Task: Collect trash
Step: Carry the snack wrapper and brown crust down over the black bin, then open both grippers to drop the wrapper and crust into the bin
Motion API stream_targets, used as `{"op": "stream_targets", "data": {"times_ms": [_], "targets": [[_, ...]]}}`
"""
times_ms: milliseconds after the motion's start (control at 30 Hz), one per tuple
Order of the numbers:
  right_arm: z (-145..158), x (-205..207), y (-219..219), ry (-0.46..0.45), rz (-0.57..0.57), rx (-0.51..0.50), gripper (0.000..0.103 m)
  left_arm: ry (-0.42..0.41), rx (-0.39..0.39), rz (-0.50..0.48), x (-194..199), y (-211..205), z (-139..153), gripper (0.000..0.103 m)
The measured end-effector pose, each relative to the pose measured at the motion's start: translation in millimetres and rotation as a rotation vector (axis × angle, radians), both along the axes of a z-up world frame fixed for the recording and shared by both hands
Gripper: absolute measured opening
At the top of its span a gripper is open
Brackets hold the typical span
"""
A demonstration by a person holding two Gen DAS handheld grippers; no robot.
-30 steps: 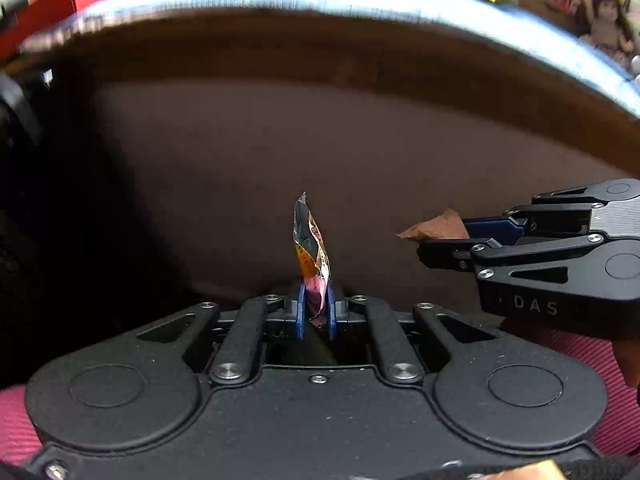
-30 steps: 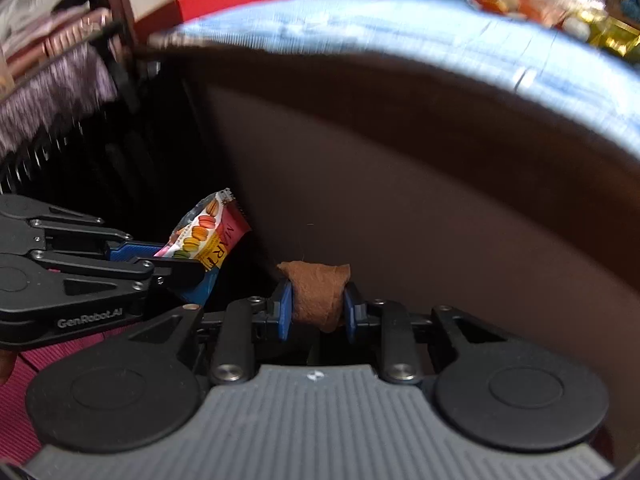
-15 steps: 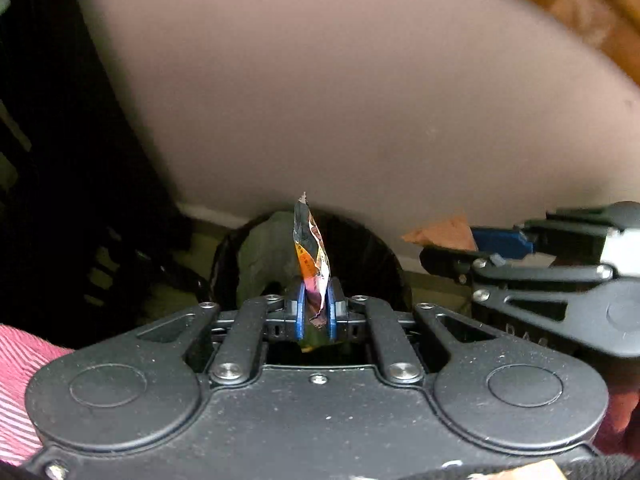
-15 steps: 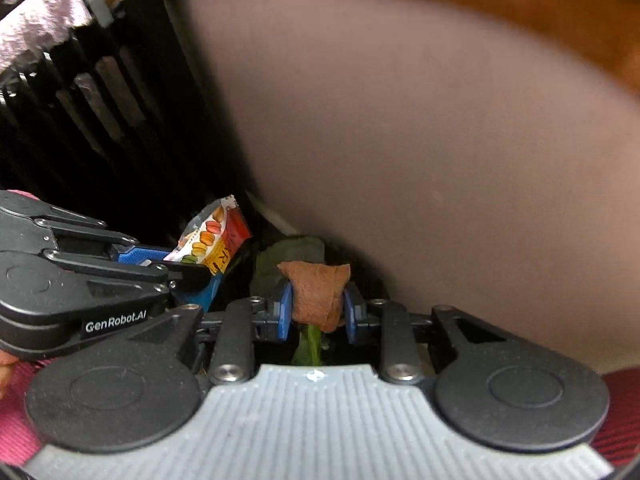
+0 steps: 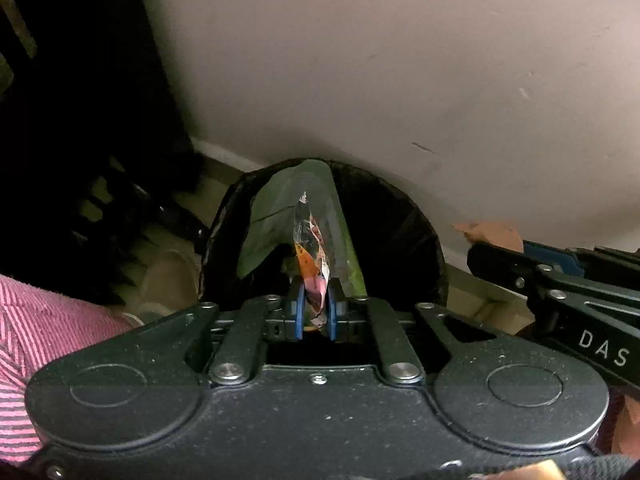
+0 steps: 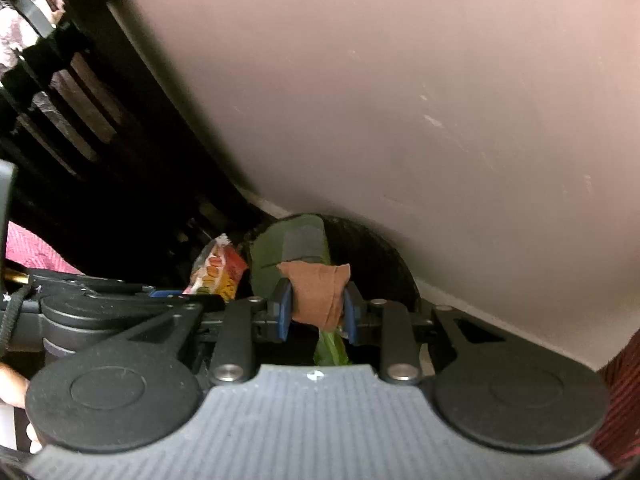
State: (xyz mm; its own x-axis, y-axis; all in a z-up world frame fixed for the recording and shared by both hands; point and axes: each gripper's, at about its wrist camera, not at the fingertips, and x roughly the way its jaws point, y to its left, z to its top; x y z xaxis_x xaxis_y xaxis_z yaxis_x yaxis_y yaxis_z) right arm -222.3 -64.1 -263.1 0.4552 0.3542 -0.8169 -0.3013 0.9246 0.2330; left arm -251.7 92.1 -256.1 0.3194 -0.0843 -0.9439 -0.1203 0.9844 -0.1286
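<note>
Crinkled foil first: we hold a snack wrapper [image 5: 311, 256] pinched upright in the left gripper [image 5: 313, 312], jaws narrow on it. Our right gripper [image 6: 316, 312] clamps a brown paper scrap [image 6: 318, 292]. Both hang over the black-lined bin [image 5: 400, 224] on the floor by the wall [image 5: 400, 80], so releasing should drop them in.

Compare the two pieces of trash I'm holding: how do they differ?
The snack wrapper in the left gripper is glossy, printed and stands thin and edge-on; the brown scrap in the right gripper is matte, plain and bunched wide. Both are clamped between blue pads near the black-lined bin.
</note>
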Motion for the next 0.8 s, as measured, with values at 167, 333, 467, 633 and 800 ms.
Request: {"op": "stream_targets", "data": {"times_ms": [167,333,467,633,800], "targets": [[0.9,0.7,0.2,0.013,0.004,-0.007,0.033,0.011,0.008,-0.004,-0.3,-2.8,-6.4,0.014],[-0.5,1.0,-4.5,0.028,0.003,-0.011,0.033,0.013,0.013,-0.012,-1.4,-5.7,-7.1,0.014],[-3.3,1.3,-3.9,0.032,0.003,-0.009,0.033,0.018,0.015,-0.006,-1.3,-5.1,-8.7,0.014],[-4.0,1.1,-3.2,0.030,0.005,-0.007,0.036,0.016,0.027,-0.004,-1.0,-6.7,-7.3,0.014],[-5.0,1.2,-3.5,0.025,0.008,-0.002,0.040,0.015,0.039,-0.003,-1.6,-9.0,-4.8,0.021]]}}
